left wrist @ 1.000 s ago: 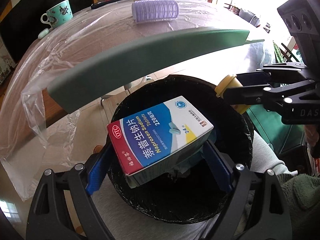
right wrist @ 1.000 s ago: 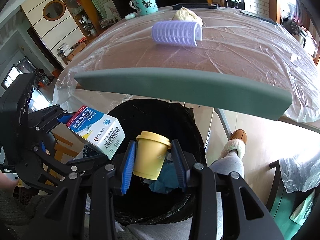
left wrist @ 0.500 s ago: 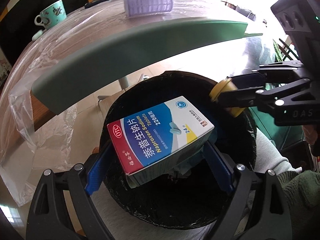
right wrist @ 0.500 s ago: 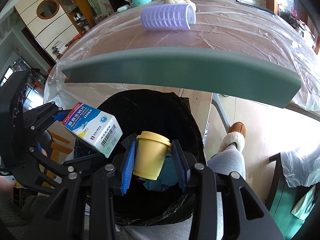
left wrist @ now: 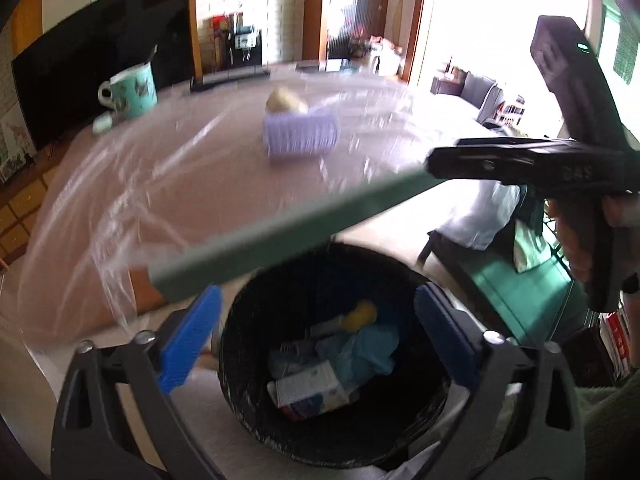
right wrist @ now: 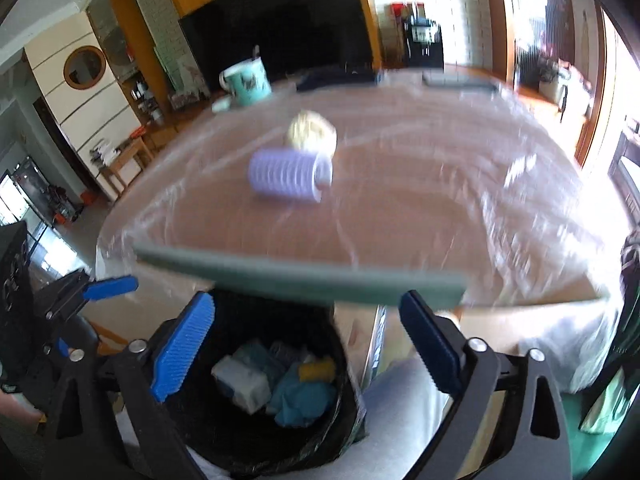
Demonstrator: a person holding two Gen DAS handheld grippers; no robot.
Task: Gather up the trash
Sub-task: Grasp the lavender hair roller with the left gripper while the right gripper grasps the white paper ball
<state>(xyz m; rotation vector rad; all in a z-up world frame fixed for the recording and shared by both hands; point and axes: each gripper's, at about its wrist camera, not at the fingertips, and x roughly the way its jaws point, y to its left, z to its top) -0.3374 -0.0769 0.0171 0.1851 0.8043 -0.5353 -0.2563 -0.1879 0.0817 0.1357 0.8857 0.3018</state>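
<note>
My left gripper (left wrist: 318, 300) hangs over the black-lined trash bin (left wrist: 240, 364), its jaws opening wide with nothing between them. The blue and white medicine box (left wrist: 312, 394) lies in the bin beside a yellow cup (left wrist: 360, 314) and a blue rag (left wrist: 364, 350). My right gripper (right wrist: 307, 304) also stands above the bin (right wrist: 200, 420), jaws opening and empty. From this side the box (right wrist: 240, 384) and the cup (right wrist: 318, 370) show inside the bin. On the film-covered table lie a purple hair roller (left wrist: 300, 140) and a yellowish crumpled ball (left wrist: 286, 102).
The table's green edge (left wrist: 280, 232) overhangs the bin just ahead of both grippers. A teal mug (left wrist: 132, 90) stands at the table's far left. A person's grey trouser leg (right wrist: 400, 400) is right of the bin. A dark screen fills the wall behind.
Both grippers opened and rose. The medicine box fell from the left gripper and the yellow cup from the right one. Both now lie in the bin.
</note>
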